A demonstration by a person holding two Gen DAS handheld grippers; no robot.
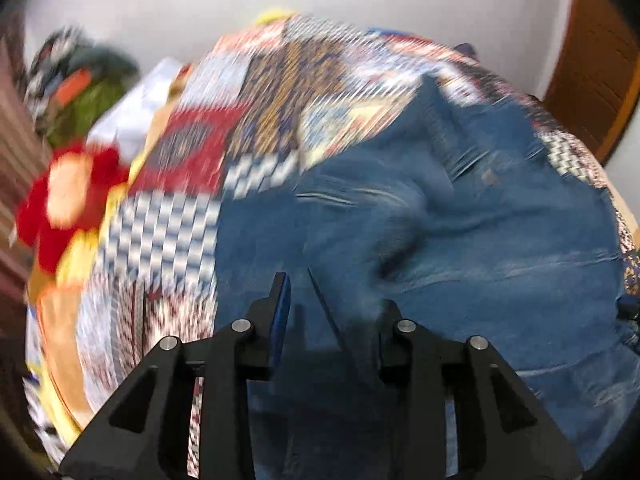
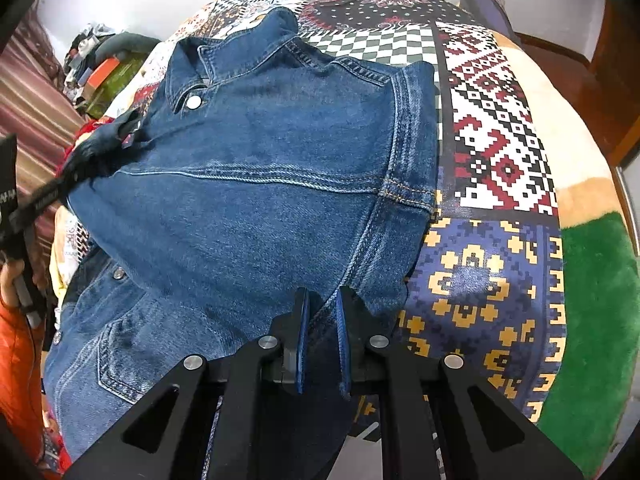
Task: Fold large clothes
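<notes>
**Denim jacket on patchwork bed, both grippers at the cloth**

Your right gripper (image 2: pixel 322 320) has its blue-padded fingers (image 2: pixel 301 340) drawn close together with a fold of the denim jacket (image 2: pixel 260 168) pinched between them, at the lower hem edge. The right wrist view is sharp: the jacket lies spread on the patchwork bedspread (image 2: pixel 492 128), collar toward the far end, one metal button (image 2: pixel 193 101) showing at the neck and a chest pocket (image 2: pixel 120 356) at lower left. In that same view your left gripper (image 2: pixel 92 152) appears at the jacket's left edge with dark cloth bunched at its tip; its grip cannot be judged there.

The left wrist view is heavily motion-blurred. Your left gripper (image 1: pixel 320 300) shows its fingers standing apart, denim beneath and between them; whether it holds the cloth cannot be told. Only this view shows a red and yellow item (image 1: pixel 68 200) at the bedspread's left edge. A green mat (image 2: pixel 592 320) shows only in the right wrist view.
</notes>
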